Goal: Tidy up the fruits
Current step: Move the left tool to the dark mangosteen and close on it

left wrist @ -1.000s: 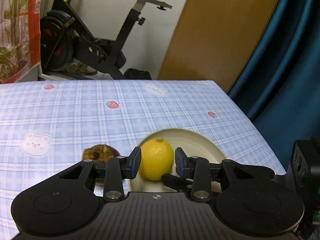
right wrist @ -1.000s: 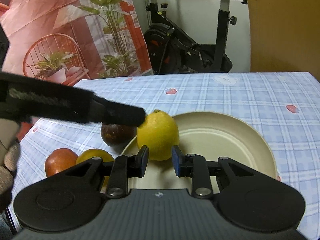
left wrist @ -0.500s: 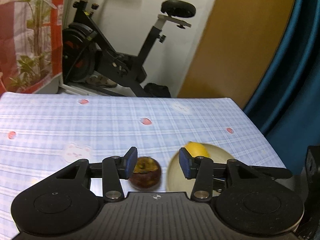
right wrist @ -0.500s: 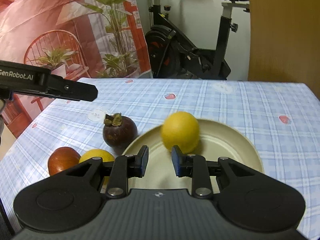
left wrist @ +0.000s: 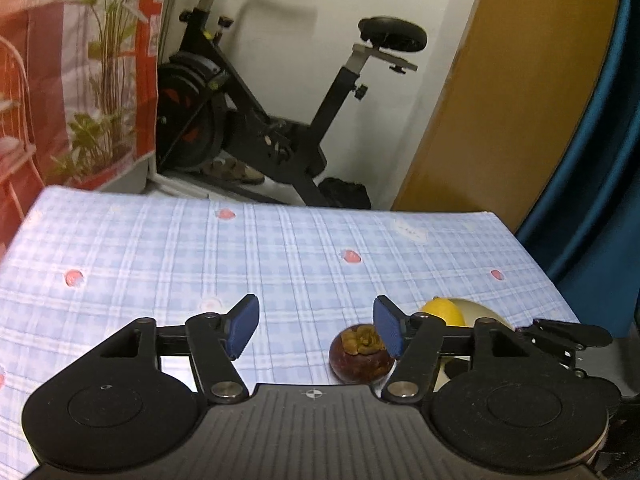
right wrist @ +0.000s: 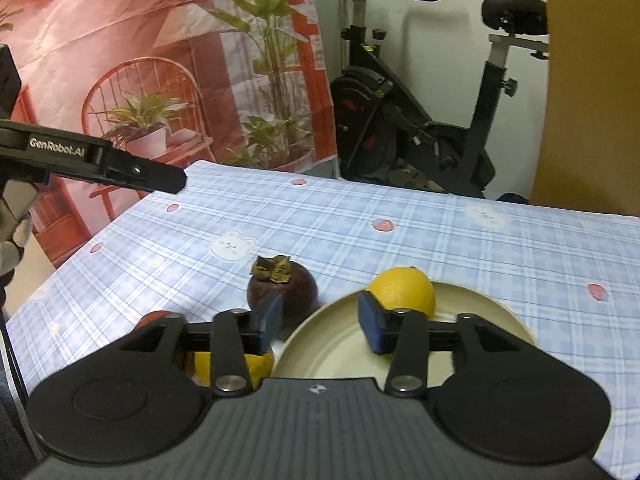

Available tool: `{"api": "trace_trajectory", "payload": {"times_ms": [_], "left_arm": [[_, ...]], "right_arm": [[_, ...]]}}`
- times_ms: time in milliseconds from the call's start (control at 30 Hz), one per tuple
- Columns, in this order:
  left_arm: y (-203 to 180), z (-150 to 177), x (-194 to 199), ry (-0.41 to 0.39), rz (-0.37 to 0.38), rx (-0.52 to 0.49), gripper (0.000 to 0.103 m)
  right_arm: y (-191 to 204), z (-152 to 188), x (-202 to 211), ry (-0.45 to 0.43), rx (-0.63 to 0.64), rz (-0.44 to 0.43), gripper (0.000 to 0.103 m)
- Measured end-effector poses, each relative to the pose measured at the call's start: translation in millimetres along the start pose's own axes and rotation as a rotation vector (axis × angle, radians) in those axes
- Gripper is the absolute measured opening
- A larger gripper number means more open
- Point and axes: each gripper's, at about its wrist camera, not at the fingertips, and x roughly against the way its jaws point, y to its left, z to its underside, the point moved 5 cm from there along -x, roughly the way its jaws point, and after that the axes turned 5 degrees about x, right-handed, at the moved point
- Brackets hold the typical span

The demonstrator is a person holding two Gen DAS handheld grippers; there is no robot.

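Observation:
A yellow citrus fruit (right wrist: pixel 402 290) lies on the cream plate (right wrist: pixel 488 312), by its left rim. A dark purple mangosteen (right wrist: pixel 286 290) stands on the cloth just left of the plate. My right gripper (right wrist: pixel 320 322) hovers near the plate's front edge, its jaws opening with nothing between them. In the left wrist view my left gripper (left wrist: pixel 316 330) is raised over the cloth, jaws opening and empty. The mangosteen (left wrist: pixel 360 354) sits low by its right pad, untouched, with the citrus (left wrist: pixel 442 312) and plate (left wrist: pixel 486 310) beyond. A second yellow fruit (right wrist: pixel 256 362) and a red fruit (right wrist: pixel 156 316) are half hidden under my right gripper.
The table has a blue checked cloth (right wrist: pixel 400 224) whose far edge and right edge are close. An exercise bike (left wrist: pixel 260 120) stands behind it, with a plant-print screen (right wrist: pixel 180 60) to the left and a blue curtain (left wrist: pixel 600 160) to the right. One finger of my left gripper (right wrist: pixel 120 168) crosses the right wrist view's upper left.
The left gripper let go of the yellow fruit on the plate, drew back to the left and up, and its jaws spread. The right gripper's shut jaws have parted.

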Motion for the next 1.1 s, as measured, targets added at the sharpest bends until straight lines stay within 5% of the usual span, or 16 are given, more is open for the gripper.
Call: {"api": "trace_trajectory", "payload": {"times_ms": [100, 500, 1100], "left_arm": [[-0.7, 3.4, -10.7, 0.011, 0.018, 0.013, 0.079], [-1.6, 32.3, -46.2, 0.067, 0.135, 0.074, 0.078], [-6.8, 51.3, -88.3, 0.182, 0.154, 0.091, 0.076]], "right_arm": [[4.8, -3.9, -11.8, 0.004, 0.022, -0.018, 0.063], [24.8, -3.8, -52.5, 0.065, 0.102, -0.071, 0.063], [26.1, -1.2, -85.1, 0.113, 0.107, -0.056, 0.065]]}}
